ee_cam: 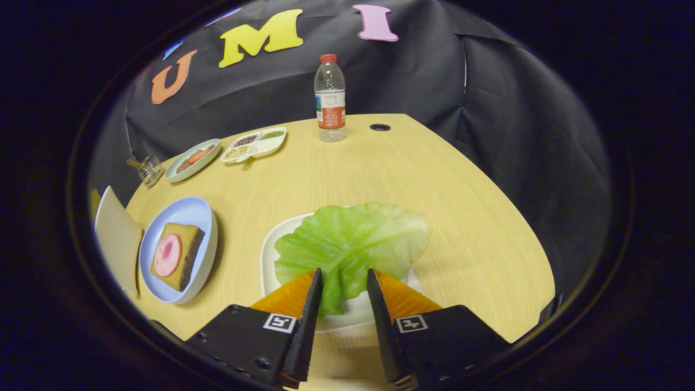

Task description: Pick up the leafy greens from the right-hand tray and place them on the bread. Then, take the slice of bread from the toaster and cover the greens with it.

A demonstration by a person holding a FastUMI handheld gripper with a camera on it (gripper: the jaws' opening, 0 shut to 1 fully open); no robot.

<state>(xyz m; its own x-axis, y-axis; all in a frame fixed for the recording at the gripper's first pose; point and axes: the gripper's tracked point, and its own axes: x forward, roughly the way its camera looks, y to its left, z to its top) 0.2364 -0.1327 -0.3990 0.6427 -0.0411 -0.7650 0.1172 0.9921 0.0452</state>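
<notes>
Black cloth backs a pale wood-grain table that fills the middle of the frame.

Lower centre: white tray carrying the lettuce leaf, laid flat and overhanging the tray's far edge. Presumably staged alone there so it can be taken without disturbing anything else.

Lower left: pale blue plate with the bread slice, a round pink slice of meat on top. That is the drop target, well apart from the leaf. A beige toaster sits just beyond the plate at the left edge; no slice visible from this angle.

Upper left: small oval dish, divided condiment tray, metal clip. Upper centre: water bottle, upright, red cap.

Gripper at bottom centre: jaws moderately open, straddling the near lobe of the leaf. Fingertips sit at the leaf's edge; whether either touches it cannot be told. Nothing clamped. Judgement: pre-grasp, closing comes next.
</notes>
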